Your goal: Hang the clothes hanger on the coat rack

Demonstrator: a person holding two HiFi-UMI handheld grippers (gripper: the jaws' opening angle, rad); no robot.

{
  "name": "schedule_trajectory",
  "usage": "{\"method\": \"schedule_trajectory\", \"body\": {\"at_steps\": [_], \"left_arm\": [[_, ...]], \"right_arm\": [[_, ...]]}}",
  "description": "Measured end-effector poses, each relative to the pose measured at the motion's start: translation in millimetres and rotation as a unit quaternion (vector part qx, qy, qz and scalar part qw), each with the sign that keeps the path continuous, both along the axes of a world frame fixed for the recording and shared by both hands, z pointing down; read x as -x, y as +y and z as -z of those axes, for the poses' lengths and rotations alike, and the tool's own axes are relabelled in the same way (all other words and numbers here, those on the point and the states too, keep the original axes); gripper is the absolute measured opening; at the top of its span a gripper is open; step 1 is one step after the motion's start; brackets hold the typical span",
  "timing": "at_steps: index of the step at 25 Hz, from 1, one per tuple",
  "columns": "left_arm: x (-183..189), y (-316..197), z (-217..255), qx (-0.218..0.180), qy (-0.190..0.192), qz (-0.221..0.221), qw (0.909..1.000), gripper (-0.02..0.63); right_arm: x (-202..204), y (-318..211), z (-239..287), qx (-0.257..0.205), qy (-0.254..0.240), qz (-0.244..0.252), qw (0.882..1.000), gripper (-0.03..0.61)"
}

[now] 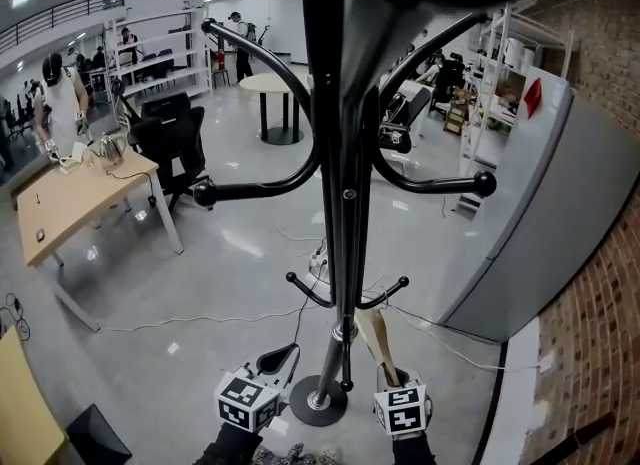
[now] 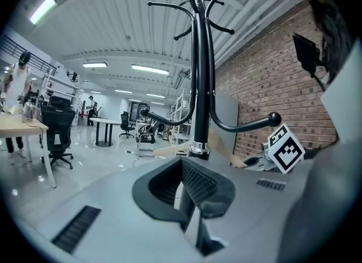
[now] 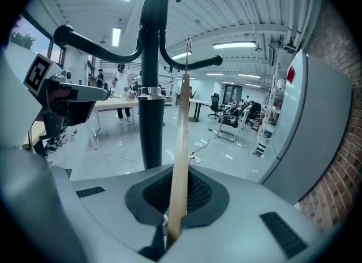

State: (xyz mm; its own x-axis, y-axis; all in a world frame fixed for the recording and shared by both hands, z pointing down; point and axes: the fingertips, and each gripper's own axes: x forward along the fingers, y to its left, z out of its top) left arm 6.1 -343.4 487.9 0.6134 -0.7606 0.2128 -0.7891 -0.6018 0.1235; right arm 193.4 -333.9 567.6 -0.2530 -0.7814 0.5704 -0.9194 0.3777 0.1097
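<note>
The black coat rack stands straight ahead, its pole rising from a round base, with long curved arms high up and two short hooks lower down. My right gripper is shut on the lower end of a wooden hanger, just right of the pole. In the right gripper view the hanger stands upright out of the right gripper; its wire hook reaches up near a rack arm. My left gripper is left of the pole, slightly open and holding nothing; the left gripper faces the pole.
A grey cabinet and a brick wall close off the right side. A wooden desk and a black office chair stand to the left, with a round table farther back. Cables trail across the floor near the base.
</note>
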Motion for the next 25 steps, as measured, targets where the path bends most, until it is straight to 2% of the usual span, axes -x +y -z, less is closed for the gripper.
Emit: {"method": "schedule_trajectory", "body": {"at_steps": [13,21,25], "left_arm": [[0.2,-21.2,6.0,-0.005,0.01,0.025,0.9996,0.008],[-10.6,-22.7,17.4,-0.022,0.021,0.005,0.9995,0.008],[-12.6,-23.0,20.0,-0.027,0.021,-0.005,0.9994,0.008]], "right_arm": [[-11.4,-24.0,-23.7,0.039,-0.004,0.011,0.999,0.009],[-10.3,-18.3,-22.2,0.043,-0.02,0.026,0.999,0.011],[-6.1,-16.9,-18.2,0.03,-0.035,0.03,0.998,0.019]]}}
